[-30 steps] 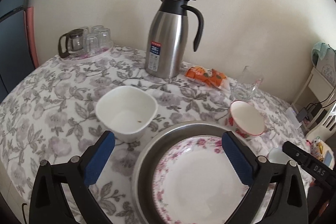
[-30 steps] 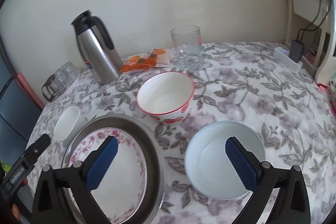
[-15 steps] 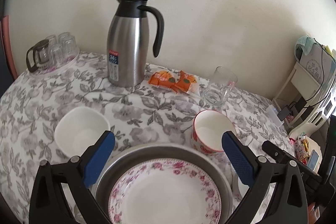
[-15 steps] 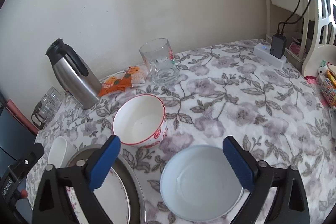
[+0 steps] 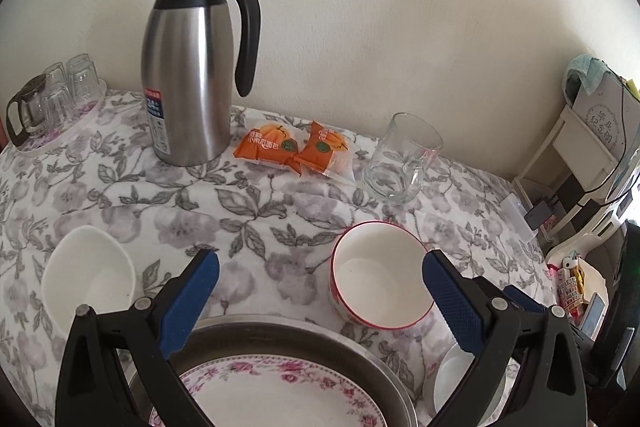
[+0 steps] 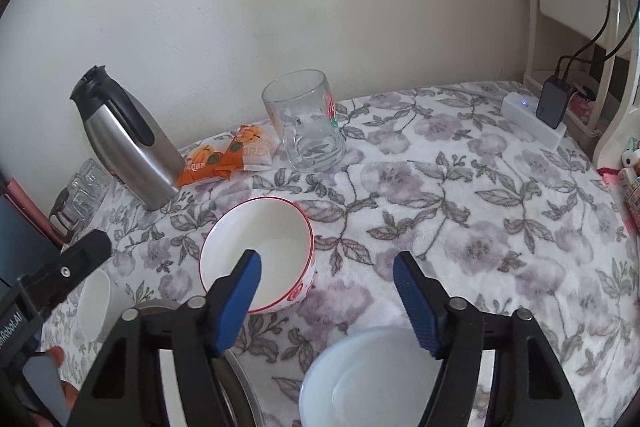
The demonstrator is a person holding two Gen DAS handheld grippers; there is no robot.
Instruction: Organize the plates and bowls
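Observation:
A red-rimmed white bowl stands upright on the flowered tablecloth. A pink-flowered plate lies in a metal pan at the near edge. A square white bowl sits to the left. A pale blue bowl sits on the right. My left gripper is open and empty above the pan's far rim. My right gripper is open and empty, over the cloth between the red-rimmed bowl and the blue bowl.
A steel thermos jug stands at the back left beside a tray of small glasses. Orange snack packets and a glass mug lie along the wall. A power strip with charger sits at the far right.
Both grippers have swung right and forward. The red-rimmed bowl now sits closer in both views. The right jaws have narrowed somewhat but stay open.

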